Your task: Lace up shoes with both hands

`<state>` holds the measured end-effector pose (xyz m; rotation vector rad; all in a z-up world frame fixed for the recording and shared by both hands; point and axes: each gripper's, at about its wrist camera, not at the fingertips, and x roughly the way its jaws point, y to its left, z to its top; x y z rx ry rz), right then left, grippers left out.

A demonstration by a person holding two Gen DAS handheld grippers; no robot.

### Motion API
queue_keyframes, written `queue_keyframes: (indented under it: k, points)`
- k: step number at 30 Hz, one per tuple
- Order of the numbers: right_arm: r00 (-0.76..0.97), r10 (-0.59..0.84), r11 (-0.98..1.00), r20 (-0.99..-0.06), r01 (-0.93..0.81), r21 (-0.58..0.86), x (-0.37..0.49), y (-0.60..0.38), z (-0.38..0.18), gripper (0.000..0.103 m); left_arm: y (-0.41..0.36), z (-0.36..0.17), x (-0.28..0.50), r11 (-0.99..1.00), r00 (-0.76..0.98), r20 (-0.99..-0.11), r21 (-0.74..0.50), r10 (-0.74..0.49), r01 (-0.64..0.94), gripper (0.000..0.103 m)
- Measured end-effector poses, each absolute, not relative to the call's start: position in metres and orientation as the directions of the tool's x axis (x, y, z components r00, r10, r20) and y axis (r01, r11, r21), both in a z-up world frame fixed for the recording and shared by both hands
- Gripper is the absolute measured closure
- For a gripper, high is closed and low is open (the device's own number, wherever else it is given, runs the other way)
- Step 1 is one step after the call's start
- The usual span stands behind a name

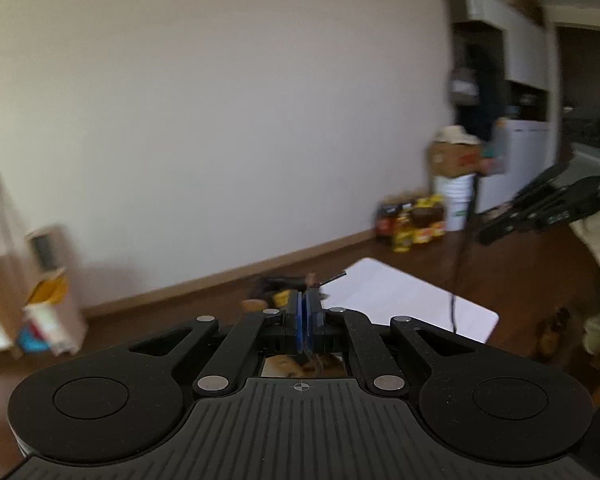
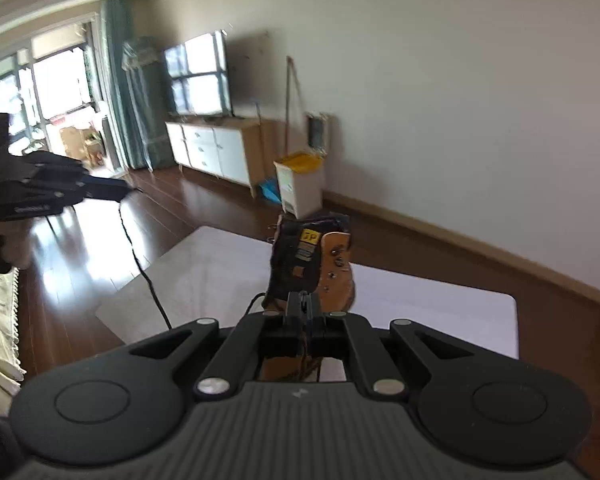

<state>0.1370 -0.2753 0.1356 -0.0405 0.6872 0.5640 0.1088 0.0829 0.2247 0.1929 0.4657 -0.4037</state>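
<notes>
Brown boot (image 2: 316,268) on white mat (image 2: 440,304), both jaws closed (black laces (image 2: 144,272) taut)

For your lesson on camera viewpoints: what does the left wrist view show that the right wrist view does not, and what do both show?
Only the left wrist view: a cardboard box on a white bucket, with yellow packets by the wall, and the right gripper holding a lace.

Only the right wrist view: a TV, a cabinet and bright windows, plus the left gripper.

Both: the white table, the brown boot, the wood floor and shut jaws.
</notes>
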Motion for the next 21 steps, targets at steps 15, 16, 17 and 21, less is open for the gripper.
queue_keyframes:
  k: [15,16,17,21]
  points:
    - [0.691,0.393,0.908,-0.607,-0.397,0.136,0.054,-0.223,0.249,0.100,0.154,0.328,0.032,0.861,0.838,-0.268,0.053,-0.476,0.506,0.101]
    - [0.699,0.409,0.900,-0.587,-0.415,0.133,0.048,-0.224,0.259,0.100,0.149,0.335,0.024,0.866,0.850,-0.245,0.065,-0.467,0.495,0.101]
    - [0.704,0.439,0.885,-0.558,-0.447,0.132,0.038,-0.231,0.269,0.100,0.142,0.341,0.016,0.874,0.862,-0.227,0.076,-0.454,0.480,0.101]
    - [0.719,0.490,0.852,-0.493,-0.514,0.098,0.021,-0.260,0.291,0.100,0.112,0.360,-0.014,0.889,0.893,-0.174,0.132,-0.414,0.438,0.101]
